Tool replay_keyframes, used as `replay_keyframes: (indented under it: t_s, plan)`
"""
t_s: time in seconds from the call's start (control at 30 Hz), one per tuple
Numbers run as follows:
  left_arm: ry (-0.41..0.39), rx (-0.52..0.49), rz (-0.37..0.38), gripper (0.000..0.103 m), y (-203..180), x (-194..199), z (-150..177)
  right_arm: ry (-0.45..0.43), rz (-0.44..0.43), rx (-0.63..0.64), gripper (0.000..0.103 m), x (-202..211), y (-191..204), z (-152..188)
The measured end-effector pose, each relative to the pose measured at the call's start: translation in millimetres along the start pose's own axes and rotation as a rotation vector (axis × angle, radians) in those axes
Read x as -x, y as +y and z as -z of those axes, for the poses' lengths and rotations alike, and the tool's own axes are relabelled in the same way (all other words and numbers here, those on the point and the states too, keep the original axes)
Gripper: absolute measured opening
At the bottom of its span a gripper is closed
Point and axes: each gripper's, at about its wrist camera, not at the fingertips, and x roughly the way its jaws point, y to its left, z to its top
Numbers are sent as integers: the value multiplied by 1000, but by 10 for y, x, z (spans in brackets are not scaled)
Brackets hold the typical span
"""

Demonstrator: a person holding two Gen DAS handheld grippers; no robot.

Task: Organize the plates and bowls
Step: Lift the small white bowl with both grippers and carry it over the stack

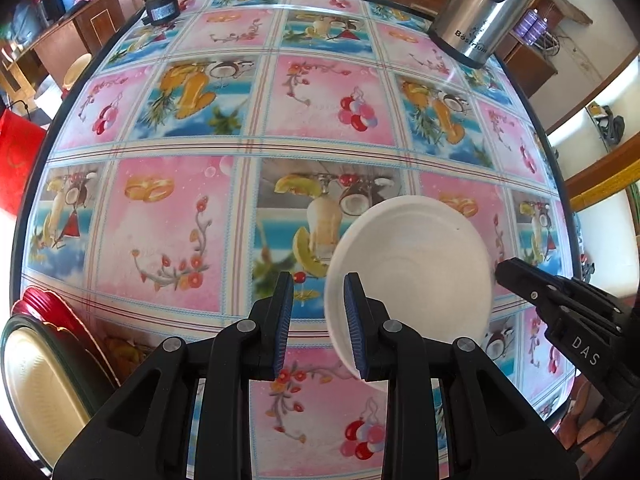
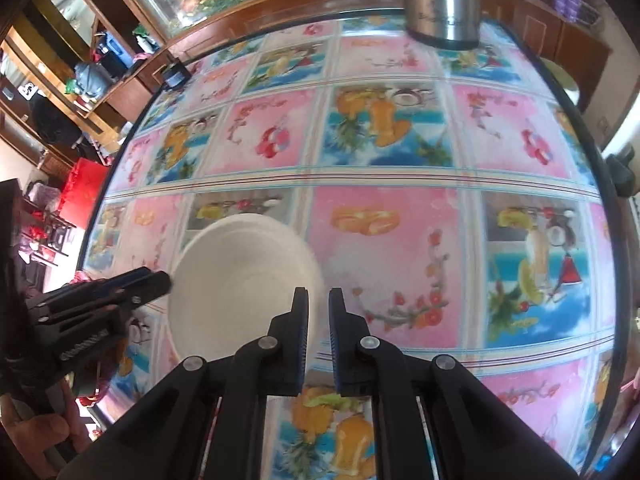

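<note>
- White bowl (image 1: 412, 276) (image 2: 244, 280) sits upright on the counter (image 1: 168, 216) (image 2: 400, 240), on the near half of its glass-covered, fruit-and-flower patterned top, between the two grippers.
- Left gripper (image 1: 319, 326) hovers at the bowl's left rim; its jaws stand partly open, with the blue-padded right finger overlapping the rim in the left wrist view, while the gap between the pads shows only the patterned top. In the right wrist view its tip (image 2: 154, 282) sits just at the bowl's left edge.
- Right gripper (image 2: 318, 340) is at the bowl's right side, jaws parted by a narrow gap and holding nothing; the left finger overlaps the bowl's right edge, and I cannot tell whether it touches. In the left wrist view its tip (image 1: 508, 272) lies just beside the bowl's right rim.
- Stacked plates (image 1: 44, 360) rest at the near left edge: a cream dish with a dark green rim on top of a red plate (image 1: 52, 308).
- Stainless-steel kettle (image 1: 480, 12) (image 2: 444, 0) stands at the far right of the counter, well apart from the bowl.
- Small black motor-like cylinder (image 1: 162, 6) sits at the far left edge.
</note>
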Motion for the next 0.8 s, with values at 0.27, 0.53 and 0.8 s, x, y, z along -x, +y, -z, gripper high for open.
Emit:
replay_keyframes:
  t_s: [0.27, 0.53, 0.8]
  plan:
    - [82, -15, 21, 27, -123, -253, 33, 45, -18, -20, 42, -171, -63, 4]
    - [144, -38, 26, 16, -144, -439, 159, 89, -82, -15, 8, -289, -64, 84]
    - [66, -24, 30, 16, 16, 17, 222, 66, -111, 8, 8, -66, 129, 88]
